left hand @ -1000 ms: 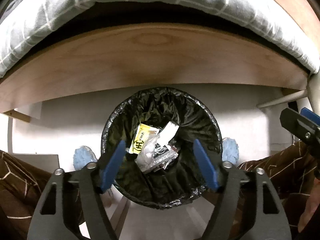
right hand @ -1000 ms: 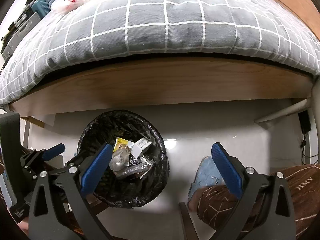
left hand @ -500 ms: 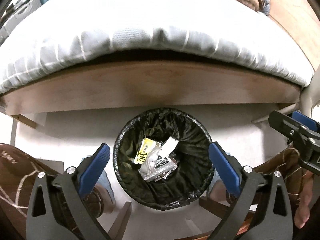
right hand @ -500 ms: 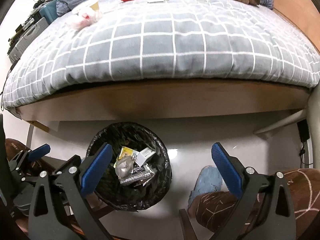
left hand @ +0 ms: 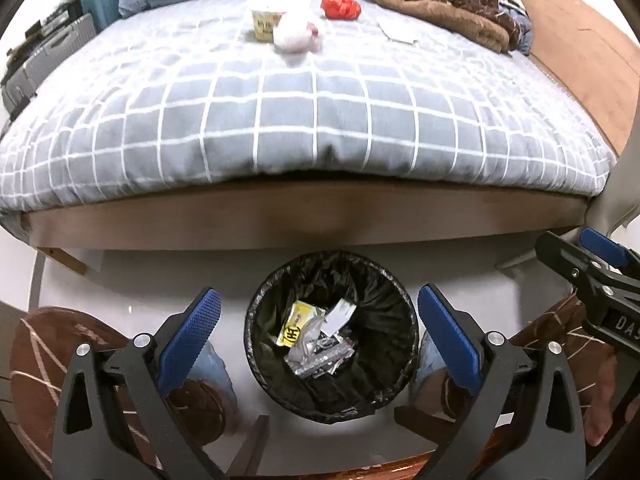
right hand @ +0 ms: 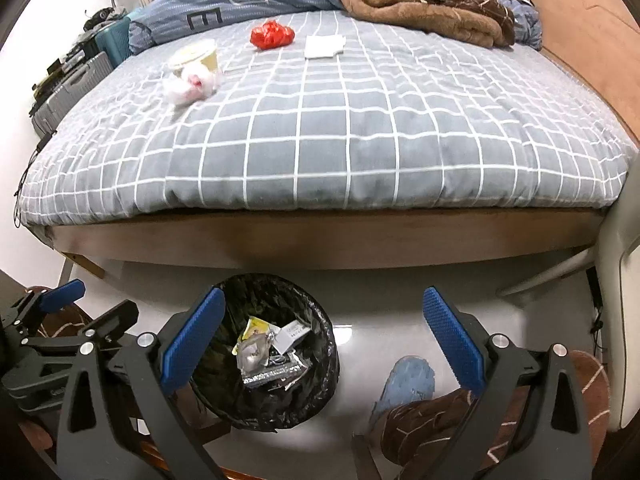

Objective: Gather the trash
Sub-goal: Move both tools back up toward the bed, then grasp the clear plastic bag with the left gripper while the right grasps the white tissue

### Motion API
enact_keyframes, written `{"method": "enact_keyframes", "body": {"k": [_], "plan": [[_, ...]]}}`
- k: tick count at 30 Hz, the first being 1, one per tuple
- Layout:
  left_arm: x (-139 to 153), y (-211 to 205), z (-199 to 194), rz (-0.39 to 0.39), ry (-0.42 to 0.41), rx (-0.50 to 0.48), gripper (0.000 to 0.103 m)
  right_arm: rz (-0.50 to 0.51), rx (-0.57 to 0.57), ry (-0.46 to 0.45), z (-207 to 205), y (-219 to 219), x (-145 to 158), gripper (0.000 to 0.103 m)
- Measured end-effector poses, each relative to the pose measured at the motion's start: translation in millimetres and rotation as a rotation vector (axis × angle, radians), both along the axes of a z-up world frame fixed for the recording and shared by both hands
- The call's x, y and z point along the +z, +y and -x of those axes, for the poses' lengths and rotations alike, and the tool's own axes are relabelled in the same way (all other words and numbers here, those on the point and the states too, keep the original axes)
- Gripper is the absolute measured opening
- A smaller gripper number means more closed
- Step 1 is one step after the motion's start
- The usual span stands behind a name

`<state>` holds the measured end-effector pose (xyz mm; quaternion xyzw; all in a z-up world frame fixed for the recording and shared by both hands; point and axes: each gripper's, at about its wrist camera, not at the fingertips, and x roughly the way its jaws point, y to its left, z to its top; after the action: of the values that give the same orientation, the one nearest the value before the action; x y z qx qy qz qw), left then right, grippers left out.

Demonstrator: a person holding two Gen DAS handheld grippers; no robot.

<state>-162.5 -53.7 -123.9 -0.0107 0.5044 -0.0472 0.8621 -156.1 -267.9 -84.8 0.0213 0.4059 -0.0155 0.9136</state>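
We held the left gripper (left hand: 318, 330) and right gripper (right hand: 322, 338) empty, fingers spread wide, above the black-lined bin (left hand: 332, 336), yellow packet (left hand: 298, 322) print unreadable, cup (left hand: 266, 24) lettering blurred, letter "E" on the duvet (right hand: 204, 19).

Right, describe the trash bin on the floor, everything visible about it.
The round trash bin lined with a crinkled black plastic bag stands upright on the pale glossy floor, just in front of the wooden bed frame. The liner folds over its rim and covers the walls. It holds a small heap at the bottom: a yellow packet with black print, a white slip of paper, clear plastic film and silvery foil wrappers. Nothing touches the bin; both open claws are apart from it.
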Motion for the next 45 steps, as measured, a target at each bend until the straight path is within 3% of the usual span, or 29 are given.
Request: {"method": "enact_keyframes", "body": {"k": [15,26,35,45], "plan": [[73,12,-1,0.013,-0.111,0.023,0.097,0.006,0.015,-0.133,7,5,71,0.095],[118,27,-43,0.028,-0.158,0.054,0.097,0.006,0.038,-0.183,-24,11,117,0.095],[132,31,-104,0.054,-0.164,0.074,0.097,0.021,0.042,-0.167,-90,7,132,0.095],[104,23,-193,0.053,-0.129,0.072,0.096,0.052,0.020,-0.126,-211,-3,131,0.095]]}}
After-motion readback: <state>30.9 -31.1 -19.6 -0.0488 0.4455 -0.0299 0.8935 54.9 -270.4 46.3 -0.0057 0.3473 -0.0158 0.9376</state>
